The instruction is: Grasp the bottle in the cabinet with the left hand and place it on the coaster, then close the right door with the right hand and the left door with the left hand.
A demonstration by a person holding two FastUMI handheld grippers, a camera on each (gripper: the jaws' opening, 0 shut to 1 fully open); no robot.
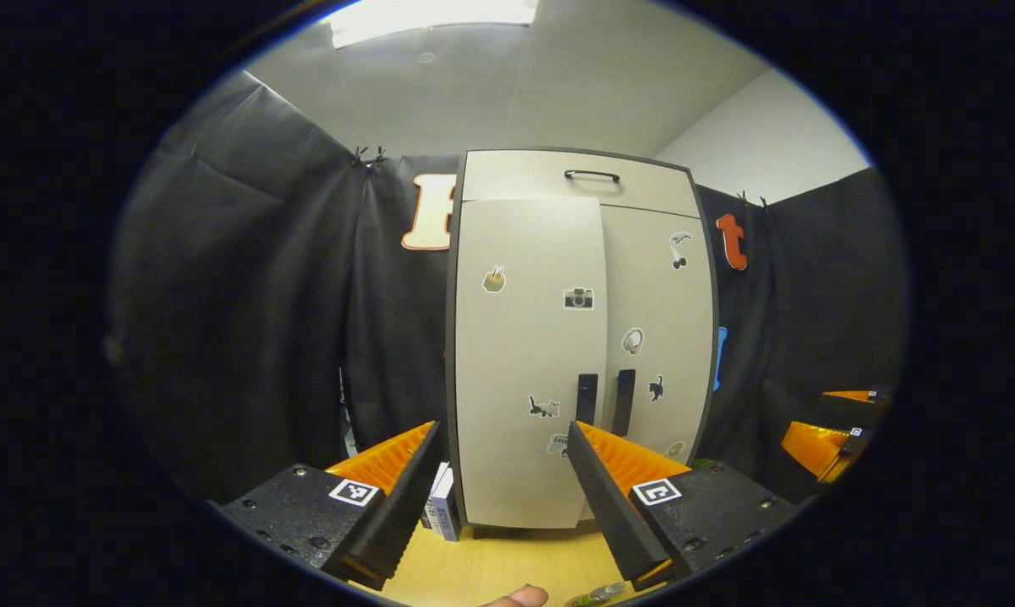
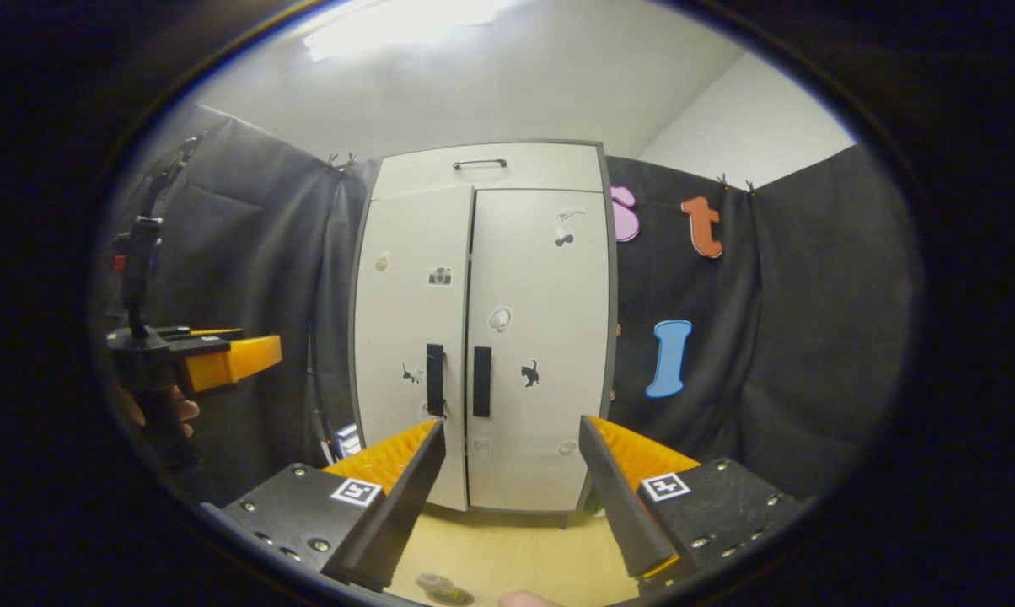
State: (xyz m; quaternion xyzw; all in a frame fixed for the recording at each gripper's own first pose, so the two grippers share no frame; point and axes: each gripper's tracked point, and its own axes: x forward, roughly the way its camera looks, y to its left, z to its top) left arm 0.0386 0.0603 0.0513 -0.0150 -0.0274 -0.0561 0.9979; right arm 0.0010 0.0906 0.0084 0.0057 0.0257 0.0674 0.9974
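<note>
The cabinet (image 1: 575,337) stands upright at frame centre in the left gripper view, tall axis vertical, pale, stickered, both doors closed, two dark handles meeting at the seam. It rests on a wooden table (image 1: 507,565). The left gripper (image 1: 499,497) gapes wide, holding nothing; so does the right gripper (image 2: 512,497). The bottle (image 1: 596,596) shows at the bottom edge, a clear sliver on the table; its axis cannot be told.
</note>
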